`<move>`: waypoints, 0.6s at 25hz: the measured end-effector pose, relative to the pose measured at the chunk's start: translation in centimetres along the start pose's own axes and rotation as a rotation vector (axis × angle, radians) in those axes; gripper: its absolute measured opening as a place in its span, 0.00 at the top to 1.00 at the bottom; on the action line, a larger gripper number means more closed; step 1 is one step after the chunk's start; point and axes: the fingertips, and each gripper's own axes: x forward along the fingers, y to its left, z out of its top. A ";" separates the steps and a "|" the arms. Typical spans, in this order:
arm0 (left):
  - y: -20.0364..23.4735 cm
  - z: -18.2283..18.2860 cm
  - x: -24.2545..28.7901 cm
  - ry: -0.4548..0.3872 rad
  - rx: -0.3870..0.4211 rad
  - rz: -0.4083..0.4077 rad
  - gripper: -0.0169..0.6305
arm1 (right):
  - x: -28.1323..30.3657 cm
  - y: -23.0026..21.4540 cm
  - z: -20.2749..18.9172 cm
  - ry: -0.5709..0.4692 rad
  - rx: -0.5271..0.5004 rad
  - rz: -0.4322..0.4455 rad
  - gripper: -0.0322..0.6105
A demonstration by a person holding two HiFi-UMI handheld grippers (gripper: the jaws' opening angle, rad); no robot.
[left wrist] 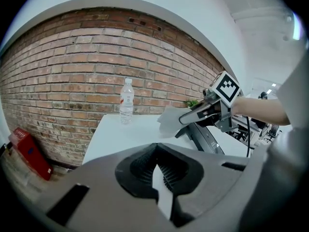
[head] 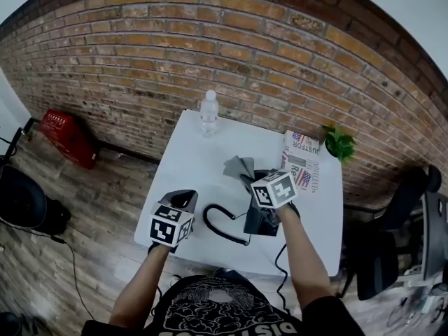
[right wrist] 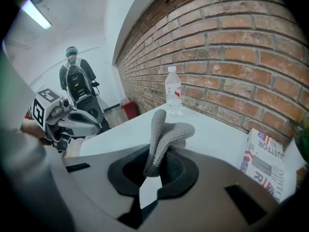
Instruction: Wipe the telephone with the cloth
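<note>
The black telephone (head: 260, 221) stands near the front right of the white table (head: 196, 152), its coiled cord (head: 222, 227) looping to the left. My right gripper (head: 250, 178) hovers over the phone's far end, shut on a grey cloth (head: 239, 166). In the right gripper view the cloth (right wrist: 165, 132) sticks up folded out of the closed jaws (right wrist: 153, 158). My left gripper (head: 183, 199) is at the table's front left, apart from the phone. Its jaws (left wrist: 155, 152) are closed with nothing between them. The left gripper view shows the cloth (left wrist: 170, 119) above the phone (left wrist: 208, 140).
A water bottle (head: 208, 110) stands at the table's far edge by the brick wall. A printed newspaper box (head: 301, 160) and a small green plant (head: 340, 143) sit at the far right. A red case (head: 66, 136) lies on the floor left. A person with a backpack (right wrist: 75, 79) stands far off.
</note>
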 end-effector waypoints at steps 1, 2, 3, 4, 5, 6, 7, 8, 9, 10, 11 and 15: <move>-0.1 0.1 -0.2 -0.003 0.001 -0.002 0.96 | -0.1 0.2 0.0 -0.009 -0.003 -0.002 0.93; -0.2 0.1 -0.4 -0.006 0.001 -0.005 0.96 | -0.2 0.5 0.0 -0.020 -0.003 -0.004 0.93; -0.3 0.2 -0.6 -0.010 0.003 -0.008 0.96 | -0.5 0.9 0.2 -0.032 -0.001 -0.007 0.93; -0.3 0.3 -0.8 -0.014 0.005 -0.011 0.96 | -0.8 1.3 0.3 -0.046 0.003 -0.010 0.93; -0.3 0.4 -1.0 -0.018 0.008 -0.014 0.96 | -1.1 1.7 0.5 -0.061 0.007 -0.013 0.93; -0.3 0.4 -1.2 -0.021 0.011 -0.016 0.96 | -1.5 2.1 0.7 -0.078 0.015 -0.015 0.93; -0.4 0.5 -1.4 -0.025 0.016 -0.018 0.96 | -1.8 2.4 0.8 -0.096 0.026 -0.018 0.93; -0.4 0.5 -1.6 -0.028 0.020 -0.021 0.96 | -2.2 2.7 1.0 -0.116 0.038 -0.023 0.93; -0.4 0.6 -1.8 -0.032 0.024 -0.025 0.96 | -2.7 3.0 1.1 -0.134 0.052 -0.030 0.93; -0.5 0.8 -1.9 -0.036 0.028 -0.031 0.96 | -3.1 3.3 1.2 -0.152 0.063 -0.039 0.93; -0.6 0.9 -2.1 -0.040 0.033 -0.037 0.96 | -3.6 3.6 1.2 -0.167 0.072 -0.047 0.93; -1.0 1.5 -2.8 -0.056 0.053 -0.056 0.96 | -5.8 4.7 0.6 -0.220 0.101 -0.093 0.93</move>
